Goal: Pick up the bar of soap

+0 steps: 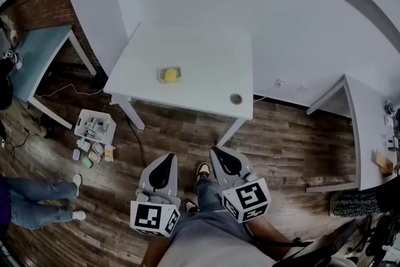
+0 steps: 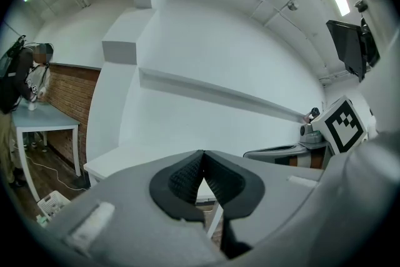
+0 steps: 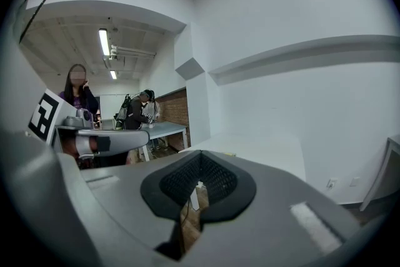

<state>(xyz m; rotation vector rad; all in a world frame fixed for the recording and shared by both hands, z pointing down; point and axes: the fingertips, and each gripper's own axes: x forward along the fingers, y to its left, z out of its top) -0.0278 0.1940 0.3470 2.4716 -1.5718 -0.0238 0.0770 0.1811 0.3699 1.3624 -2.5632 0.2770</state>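
Observation:
The bar of soap (image 1: 169, 75) is yellow and lies in a small clear dish near the middle of the white table (image 1: 206, 53), seen in the head view. Both grippers hang over the wooden floor, short of the table's near edge. My left gripper (image 1: 169, 158) is shut with nothing in it, its dark pads meeting at the tip (image 2: 202, 154). My right gripper (image 1: 217, 151) is shut and empty as well (image 3: 199, 157). In the left gripper view the table (image 2: 134, 156) lies ahead, and the soap is not visible there.
A small round object (image 1: 235, 98) sits near the table's front right corner. On the floor to the left stand a white basket (image 1: 95, 125) and several small items (image 1: 92, 153). A blue-grey table (image 1: 39, 56) stands far left, a white desk (image 1: 367, 128) at right. People (image 3: 134, 110) stand in the background.

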